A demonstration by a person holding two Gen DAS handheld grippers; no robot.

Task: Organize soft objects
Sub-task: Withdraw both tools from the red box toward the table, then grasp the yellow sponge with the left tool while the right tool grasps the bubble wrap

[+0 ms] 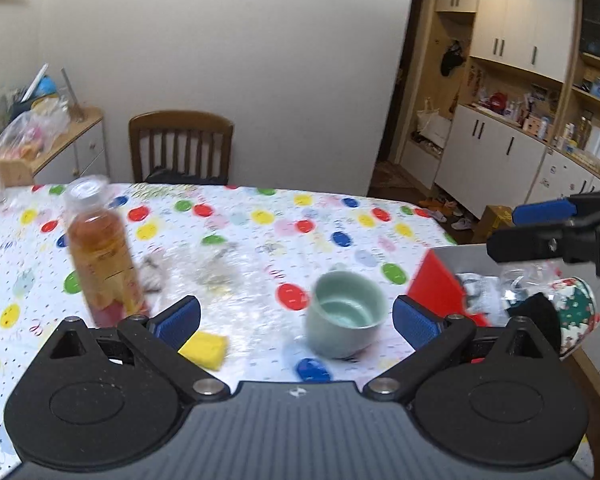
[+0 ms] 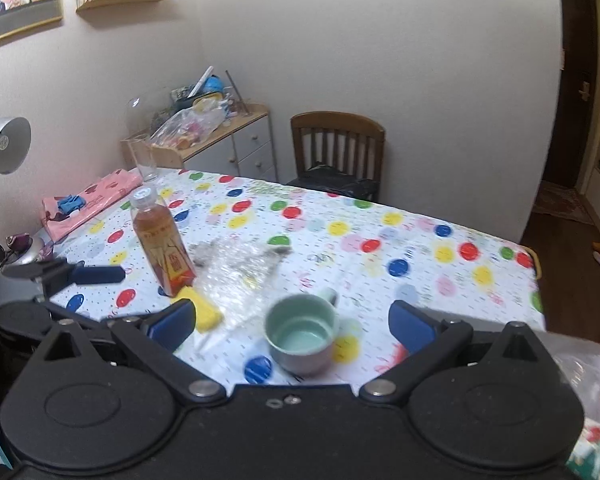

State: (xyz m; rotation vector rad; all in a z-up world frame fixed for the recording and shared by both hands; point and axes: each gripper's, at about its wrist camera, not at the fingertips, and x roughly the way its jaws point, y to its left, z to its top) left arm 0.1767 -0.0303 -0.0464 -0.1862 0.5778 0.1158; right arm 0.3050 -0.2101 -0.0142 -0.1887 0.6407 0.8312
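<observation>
Hovering both grippers, left and right, jaws spread wide and empty, over the balloon-print tablecloth; yellow soft sponge block lies beside the amber drink bottle, near our edge.

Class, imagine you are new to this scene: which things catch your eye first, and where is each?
The balloon-print tablecloth covers the whole table. A pale green mug stands near the front, between the open right gripper fingers; a tea bottle stands upright to the left, with a yellow sponge at its foot.
</observation>
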